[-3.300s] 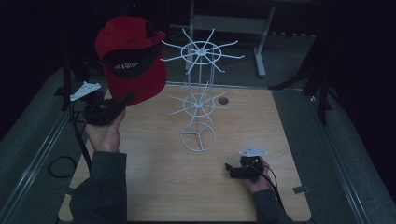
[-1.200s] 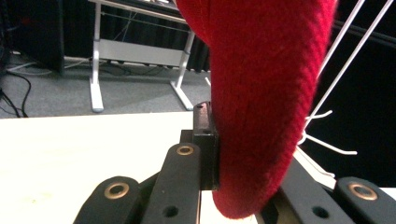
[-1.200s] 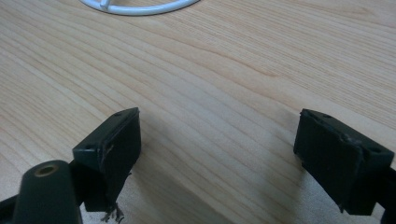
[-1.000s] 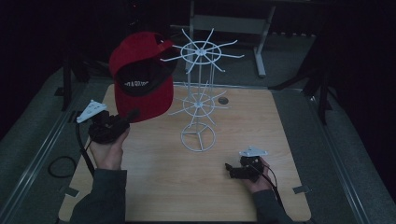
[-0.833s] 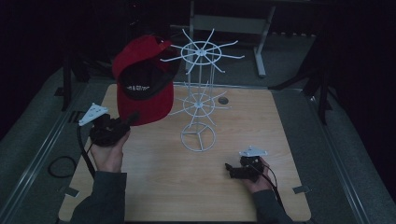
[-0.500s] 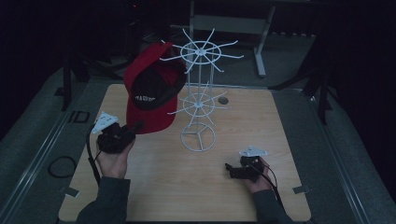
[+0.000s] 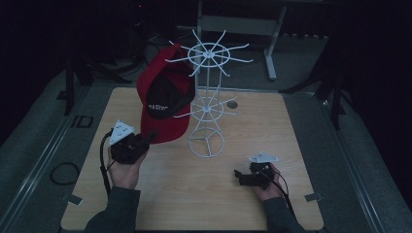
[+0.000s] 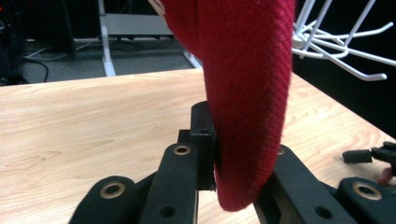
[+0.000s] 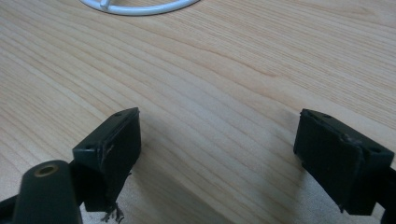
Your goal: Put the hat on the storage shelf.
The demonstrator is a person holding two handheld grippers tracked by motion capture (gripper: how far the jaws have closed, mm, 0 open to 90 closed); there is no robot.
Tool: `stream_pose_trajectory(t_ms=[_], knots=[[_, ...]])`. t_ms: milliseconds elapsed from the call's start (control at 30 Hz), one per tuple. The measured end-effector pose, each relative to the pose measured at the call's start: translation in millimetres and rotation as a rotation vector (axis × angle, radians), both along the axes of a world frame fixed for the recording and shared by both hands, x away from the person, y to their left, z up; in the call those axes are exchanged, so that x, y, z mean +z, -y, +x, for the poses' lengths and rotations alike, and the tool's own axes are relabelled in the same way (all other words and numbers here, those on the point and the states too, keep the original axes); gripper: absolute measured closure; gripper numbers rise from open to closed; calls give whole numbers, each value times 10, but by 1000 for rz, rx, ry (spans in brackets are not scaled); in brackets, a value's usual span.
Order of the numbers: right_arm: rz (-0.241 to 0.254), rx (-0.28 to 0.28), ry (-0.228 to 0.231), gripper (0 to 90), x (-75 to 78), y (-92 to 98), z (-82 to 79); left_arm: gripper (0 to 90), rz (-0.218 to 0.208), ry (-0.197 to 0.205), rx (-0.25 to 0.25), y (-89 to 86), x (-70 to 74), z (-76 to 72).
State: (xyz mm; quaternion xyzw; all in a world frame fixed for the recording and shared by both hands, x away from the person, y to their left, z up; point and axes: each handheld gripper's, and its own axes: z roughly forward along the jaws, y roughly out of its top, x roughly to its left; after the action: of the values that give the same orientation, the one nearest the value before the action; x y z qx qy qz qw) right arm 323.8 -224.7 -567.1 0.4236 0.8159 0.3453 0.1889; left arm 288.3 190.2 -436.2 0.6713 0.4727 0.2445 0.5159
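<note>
Lowered against the rack (image 7: 208,104), the red cap (image 7: 165,104) hangs brim-down, clamped by the left tool (image 7: 145,140).

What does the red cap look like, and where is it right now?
The red cap is made of woven cloth, with a black patch with white lettering too small to read. It hangs open side toward us against the white wire rack, beside its upper arms. The left gripper is shut on the brim's edge, above the wooden table.
</note>
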Motion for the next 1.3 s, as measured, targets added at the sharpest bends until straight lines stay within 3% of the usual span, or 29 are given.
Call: stream_pose_trajectory(t_ms=[133,333,1000,1300], knots=[[0,0,0,147,0,0,0,754,-19,-9,-13,-11,-40,3],[2,-1,-2,147,0,-1,-2,540,-48,-48,5,-64,-75,39],[2,-1,-2,147,0,-1,-1,344,-47,-77,99,-204,-202,22],[2,-1,-1,148,0,1,-8,300,-55,-80,94,-260,-200,31]])
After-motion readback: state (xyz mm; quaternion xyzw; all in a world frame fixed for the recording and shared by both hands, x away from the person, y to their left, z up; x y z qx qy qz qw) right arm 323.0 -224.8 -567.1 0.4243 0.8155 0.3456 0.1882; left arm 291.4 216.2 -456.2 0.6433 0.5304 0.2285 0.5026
